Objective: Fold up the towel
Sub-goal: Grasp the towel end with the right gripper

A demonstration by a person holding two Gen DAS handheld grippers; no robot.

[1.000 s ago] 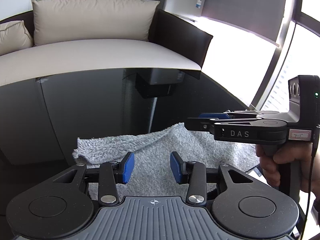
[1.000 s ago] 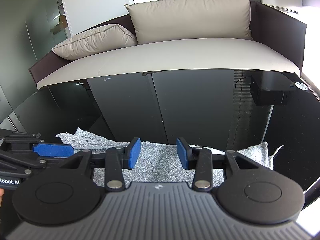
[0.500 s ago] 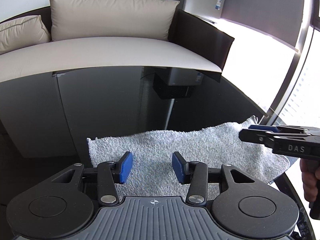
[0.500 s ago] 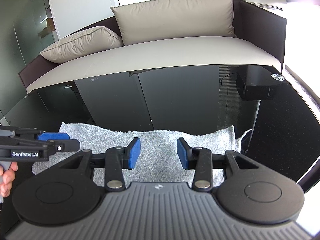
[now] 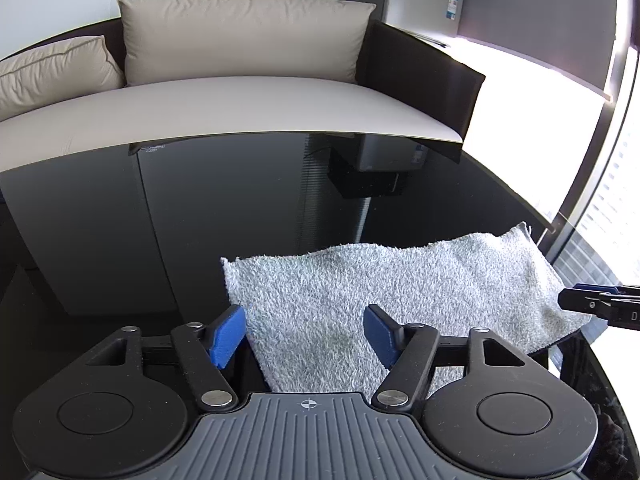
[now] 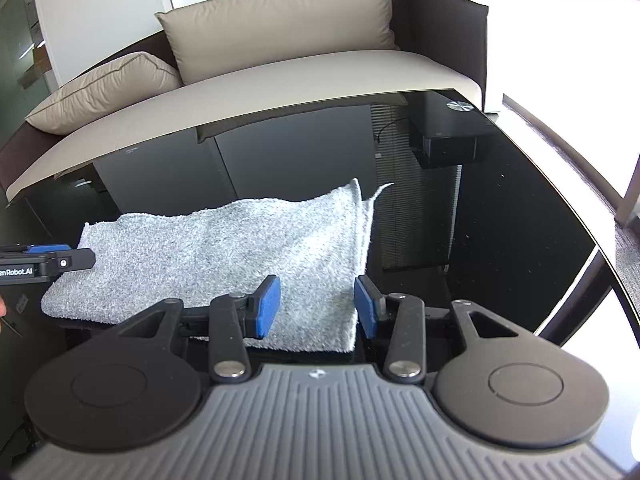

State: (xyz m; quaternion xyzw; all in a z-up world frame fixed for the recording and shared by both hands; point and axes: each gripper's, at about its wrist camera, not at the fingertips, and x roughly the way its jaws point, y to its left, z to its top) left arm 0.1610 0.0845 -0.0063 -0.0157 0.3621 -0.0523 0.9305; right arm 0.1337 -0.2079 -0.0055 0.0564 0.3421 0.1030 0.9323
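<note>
Left wrist view shows the grey towel (image 5: 400,292) now spread flat on the black bench (image 5: 240,220), both claws, left claw (image 5: 304,336) and right claw (image 6: 316,304), wide and empty, having drawn apart to its near corners, ready to fold.

The towel's (image 5: 384,300) near edge is hidden behind the left hand-held gripper (image 5: 305,334) body. The right hand-held gripper (image 5: 600,306) is cut off by the frame's right edge; whether its fingers are parted cannot be told there. The fridge label (image 5: 453,5) is too small to read.

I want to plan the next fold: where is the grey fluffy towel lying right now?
The grey fluffy towel lies spread on the glossy black table, just ahead of the open left gripper and right gripper, with the beige sofa beyond.
</note>
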